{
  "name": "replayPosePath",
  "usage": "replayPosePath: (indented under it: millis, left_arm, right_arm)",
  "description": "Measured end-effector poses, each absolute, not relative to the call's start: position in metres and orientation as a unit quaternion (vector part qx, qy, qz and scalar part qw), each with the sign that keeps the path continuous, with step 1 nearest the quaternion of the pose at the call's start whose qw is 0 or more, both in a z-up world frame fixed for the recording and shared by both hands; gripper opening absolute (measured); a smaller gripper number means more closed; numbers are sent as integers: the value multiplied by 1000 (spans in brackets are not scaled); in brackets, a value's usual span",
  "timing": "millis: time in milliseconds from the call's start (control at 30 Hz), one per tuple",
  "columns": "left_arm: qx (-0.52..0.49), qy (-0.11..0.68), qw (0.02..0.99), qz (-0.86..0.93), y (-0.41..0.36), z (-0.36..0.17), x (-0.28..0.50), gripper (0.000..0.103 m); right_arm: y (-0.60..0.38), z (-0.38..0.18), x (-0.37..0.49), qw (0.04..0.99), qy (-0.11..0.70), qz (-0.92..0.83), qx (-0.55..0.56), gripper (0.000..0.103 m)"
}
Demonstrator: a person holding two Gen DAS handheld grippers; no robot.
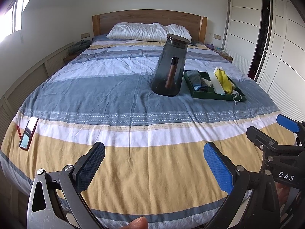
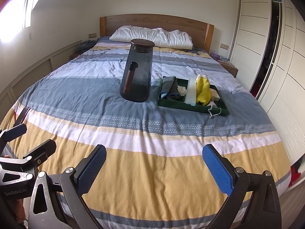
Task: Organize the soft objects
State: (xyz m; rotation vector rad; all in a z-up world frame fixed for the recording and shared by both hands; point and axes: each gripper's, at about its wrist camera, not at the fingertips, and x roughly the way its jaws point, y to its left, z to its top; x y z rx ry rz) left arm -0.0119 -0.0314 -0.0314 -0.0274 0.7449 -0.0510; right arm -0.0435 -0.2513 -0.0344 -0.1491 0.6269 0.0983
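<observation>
The left gripper (image 1: 154,164) hangs above the foot edge of the bed (image 1: 133,171), its blue-padded fingers spread wide apart with nothing between them. A fingertip (image 1: 138,223) of the person shows at the bottom of the left wrist view. The right gripper (image 2: 154,164) sits just beside it, toward the bed's right edge, likewise spread wide and empty; each gripper shows at the edge of the other's view.

Farther up the striped bedcover (image 1: 114,87), toward the right edge of the bed, lies a dark green tray (image 2: 190,106). A pale divider strip (image 2: 191,91) splits it into two compartments. The left one holds folded grey and blue cloths (image 2: 169,87) and a small white item that is too small to identify. The right one holds a bunched yellow cloth (image 2: 204,91) and what may be a face mask, its ear loop (image 2: 213,112) hanging over the tray's near rim.

Just beside the tray's left side stands a smoky glass pitcher (image 2: 138,72), upright, with a dark lid and a wooden handle facing the foot of the bed. A phone (image 1: 28,133) lies near the left edge of the bed. White pillows (image 1: 144,31) rest against the wooden headboard (image 1: 148,17).
</observation>
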Motion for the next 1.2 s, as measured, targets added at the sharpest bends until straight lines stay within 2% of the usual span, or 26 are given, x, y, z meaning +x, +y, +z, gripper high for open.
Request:
replayPosePath:
  millis: [1200]
  left_arm:
    - [-14, 317, 948, -15, -22, -11, -24, 101]
  right_arm:
    - [-250, -28, -50, 947, 302, 52, -90, 103]
